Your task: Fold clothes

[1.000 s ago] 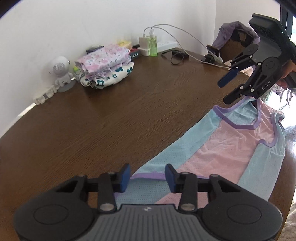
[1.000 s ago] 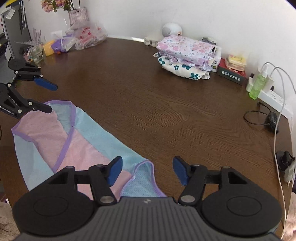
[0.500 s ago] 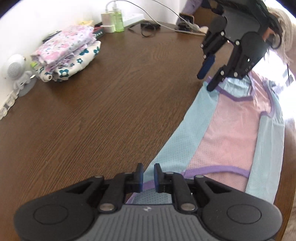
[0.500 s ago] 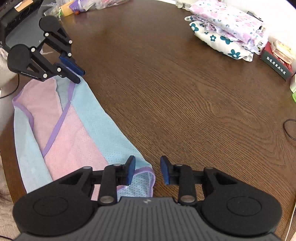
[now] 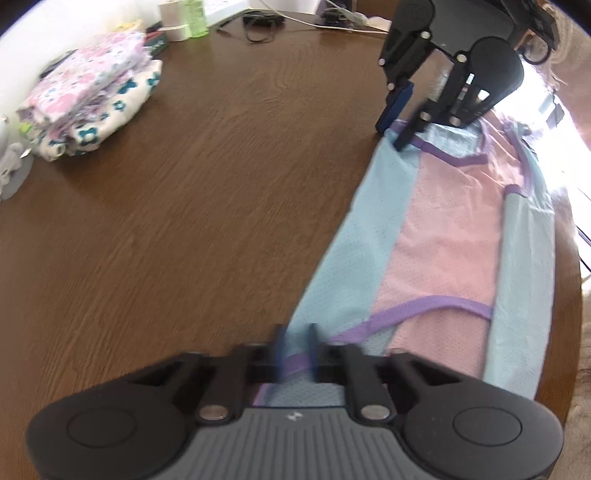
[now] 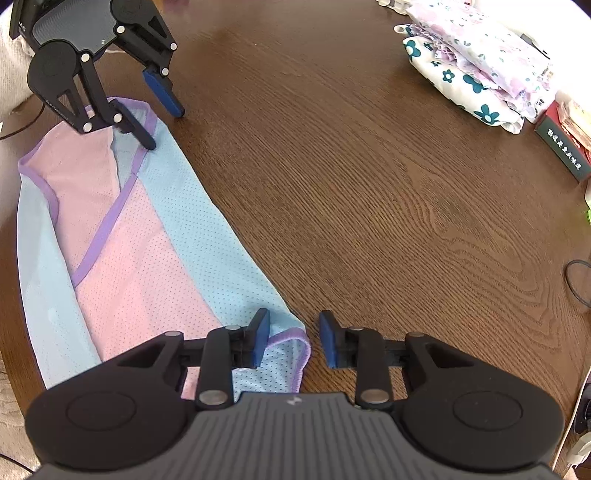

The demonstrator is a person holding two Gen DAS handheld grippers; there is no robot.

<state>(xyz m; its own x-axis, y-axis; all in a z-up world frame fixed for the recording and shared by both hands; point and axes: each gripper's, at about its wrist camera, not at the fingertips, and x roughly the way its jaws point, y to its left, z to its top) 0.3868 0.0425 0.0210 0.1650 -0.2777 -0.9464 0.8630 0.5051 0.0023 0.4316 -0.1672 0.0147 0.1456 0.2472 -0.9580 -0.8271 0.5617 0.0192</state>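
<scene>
A sleeveless mesh top [image 5: 443, 240] [image 6: 129, 240], pink in the middle with light blue sides and purple trim, lies flat near the edge of the brown wooden table [image 5: 184, 221]. My left gripper [image 5: 296, 343] [image 6: 164, 129] points steeply down, shut on one far-edge corner of the top, with blue and purple cloth bunched between its pads. My right gripper [image 6: 293, 341] [image 5: 397, 129] straddles the other far-edge corner. Its jaws are closing. The purple-trimmed corner lies between them, and a gap still shows beside the right pad.
A stack of folded floral clothes [image 5: 88, 92] [image 6: 480, 62] sits across the table. A dark box [image 6: 565, 151], a charger and a green bottle [image 5: 195, 18] with cables lie near the wall. The table edge [image 5: 569, 295] runs just beyond the top.
Both grippers have sunk onto the top's two far-edge corners and tipped further downward. Both pairs of jaws have narrowed, and the left now has cloth between its pads.
</scene>
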